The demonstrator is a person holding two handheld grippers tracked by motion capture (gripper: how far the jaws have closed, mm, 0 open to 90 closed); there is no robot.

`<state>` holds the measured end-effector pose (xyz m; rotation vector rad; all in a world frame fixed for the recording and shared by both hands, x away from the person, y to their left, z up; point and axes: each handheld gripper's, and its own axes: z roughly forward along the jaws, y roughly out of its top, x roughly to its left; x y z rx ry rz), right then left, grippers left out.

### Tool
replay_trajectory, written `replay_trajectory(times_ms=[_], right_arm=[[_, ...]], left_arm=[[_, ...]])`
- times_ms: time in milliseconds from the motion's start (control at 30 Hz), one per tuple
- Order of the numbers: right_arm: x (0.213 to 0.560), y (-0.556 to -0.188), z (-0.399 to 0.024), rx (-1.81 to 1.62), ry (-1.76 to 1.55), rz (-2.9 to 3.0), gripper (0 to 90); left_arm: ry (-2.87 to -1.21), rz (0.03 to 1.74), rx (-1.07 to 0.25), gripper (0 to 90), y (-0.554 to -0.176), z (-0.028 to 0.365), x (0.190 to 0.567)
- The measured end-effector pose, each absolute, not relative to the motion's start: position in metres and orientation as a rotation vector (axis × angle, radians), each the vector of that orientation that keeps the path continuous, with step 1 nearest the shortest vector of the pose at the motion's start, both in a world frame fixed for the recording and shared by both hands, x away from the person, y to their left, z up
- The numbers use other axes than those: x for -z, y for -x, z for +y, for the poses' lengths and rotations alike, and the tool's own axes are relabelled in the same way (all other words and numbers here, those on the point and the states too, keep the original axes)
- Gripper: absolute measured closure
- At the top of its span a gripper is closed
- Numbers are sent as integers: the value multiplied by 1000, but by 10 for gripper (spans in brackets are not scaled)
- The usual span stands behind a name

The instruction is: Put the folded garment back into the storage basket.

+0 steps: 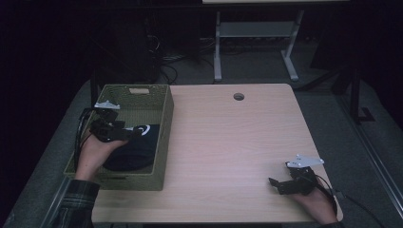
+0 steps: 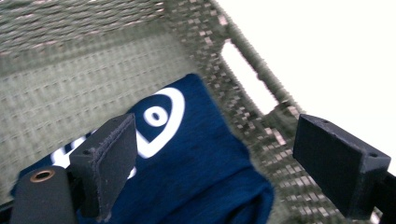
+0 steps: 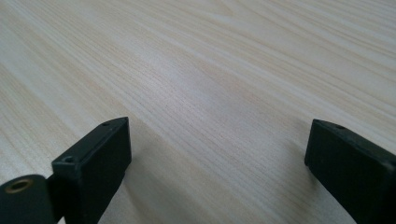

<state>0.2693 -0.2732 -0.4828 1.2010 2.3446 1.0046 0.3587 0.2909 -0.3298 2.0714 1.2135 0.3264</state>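
Observation:
A folded navy garment (image 1: 135, 153) with a white print lies inside an olive woven basket (image 1: 165, 124) at the table's left. My left gripper (image 1: 134, 133) hovers just over the garment, jaws wide apart and gripping nothing. In the left gripper view the garment (image 2: 201, 172) lies below and between the open jaws (image 2: 219, 140), against the basket wall (image 2: 93, 88) with its handle slot. Near the table's front right, my right gripper (image 1: 274, 183) rests low over bare wood, pointing left. Its jaws (image 3: 215, 140) stand open with only the tabletop between them.
The light wooden table (image 1: 228, 142) has a round cable hole (image 1: 238, 96) at its far middle. Beyond it stand a grey desk frame (image 1: 256, 29) and cables on the dark floor. A person's forearms enter from the bottom edge.

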Motion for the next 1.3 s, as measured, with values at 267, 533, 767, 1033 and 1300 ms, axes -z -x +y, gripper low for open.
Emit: replay_trajectory(times_ms=[267, 533, 767, 1033, 1300], right_arm=[[483, -269, -273, -1005, -1201, 2345, 68], [483, -269, -273, -1004, -1201, 2345, 68], [483, -269, -273, -1005, -1201, 2345, 68], [483, -269, -273, -1005, -1200, 2345, 68], [483, -269, -273, -1004, -1200, 2345, 68]], left_arm=[[-2099, 1115, -310, 137, -353, 250, 326], [-2108, 1021, -267, 140, -345, 207, 329], [-2120, 949, -221, 140, -340, 169, 341], [-2152, 883, -209, 140, -331, 134, 356], [-2208, 831, -184, 140, -327, 108, 380]])
